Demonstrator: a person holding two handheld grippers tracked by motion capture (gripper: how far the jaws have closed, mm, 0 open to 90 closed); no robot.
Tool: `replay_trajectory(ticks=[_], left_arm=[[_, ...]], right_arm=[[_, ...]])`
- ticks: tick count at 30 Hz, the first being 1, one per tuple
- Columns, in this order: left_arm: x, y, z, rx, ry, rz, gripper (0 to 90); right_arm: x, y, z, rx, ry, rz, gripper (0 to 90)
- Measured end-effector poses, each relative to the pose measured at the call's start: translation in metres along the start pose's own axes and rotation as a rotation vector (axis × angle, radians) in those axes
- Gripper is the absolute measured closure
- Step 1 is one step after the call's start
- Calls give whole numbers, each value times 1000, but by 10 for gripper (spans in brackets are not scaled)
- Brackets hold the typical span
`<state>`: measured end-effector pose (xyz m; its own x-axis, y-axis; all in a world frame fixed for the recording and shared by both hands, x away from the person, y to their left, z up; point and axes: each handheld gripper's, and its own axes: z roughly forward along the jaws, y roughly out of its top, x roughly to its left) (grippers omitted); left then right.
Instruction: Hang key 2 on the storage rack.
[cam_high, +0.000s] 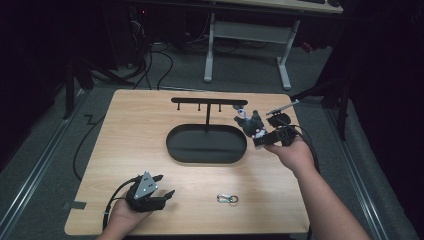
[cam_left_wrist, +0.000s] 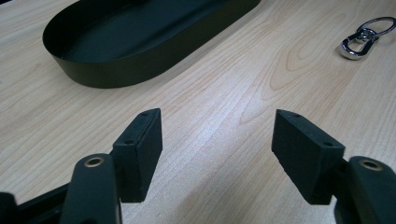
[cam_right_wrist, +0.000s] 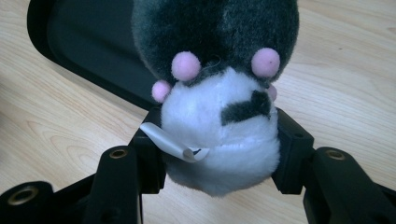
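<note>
- Plush toy (cam_right_wrist: 219, 107), dark grey and white, sits clamped between the right gripper (cam_right_wrist: 219, 154) pads, just beside the black oval tray's (cam_high: 172, 145) right end.
- Left gripper (cam_left_wrist: 217, 154) gapes empty, near the tray's front left.
- Silver carabiner keyring (cam_high: 227, 198) lies in front of the tray.

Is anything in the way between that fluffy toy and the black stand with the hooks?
Nothing visible blocks it. The plush toy, clamped in the right gripper, hangs beside the right end of the hook bar, over the tray's right edge.
</note>
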<state>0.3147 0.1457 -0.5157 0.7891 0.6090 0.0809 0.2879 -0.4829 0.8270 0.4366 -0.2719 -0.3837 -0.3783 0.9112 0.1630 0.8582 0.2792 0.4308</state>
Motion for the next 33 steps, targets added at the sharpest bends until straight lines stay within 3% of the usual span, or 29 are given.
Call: replay_trajectory(ticks=[8,16,21,25,28,33], left_arm=[[-1,0,1,4,-8,7,343],[-2,1,2,4,-14,13,343],[-2,2,3,3,-17,15,343],[-2,2,3,1,-15,14,343],[-1,2,2,1,-15,12,343],[-2,2,3,2,-18,12,343]], right_arm=[[4,2,23,-6,19,-15,465],[6,6,37,-5,15,-14,386],[9,5,35,-20,13,-28,374],[15,-1,29,-15,-11,-74,439],[21,-8,23,-25,-36,-118,495],[27,-29,19,-53,-30,-143,528]])
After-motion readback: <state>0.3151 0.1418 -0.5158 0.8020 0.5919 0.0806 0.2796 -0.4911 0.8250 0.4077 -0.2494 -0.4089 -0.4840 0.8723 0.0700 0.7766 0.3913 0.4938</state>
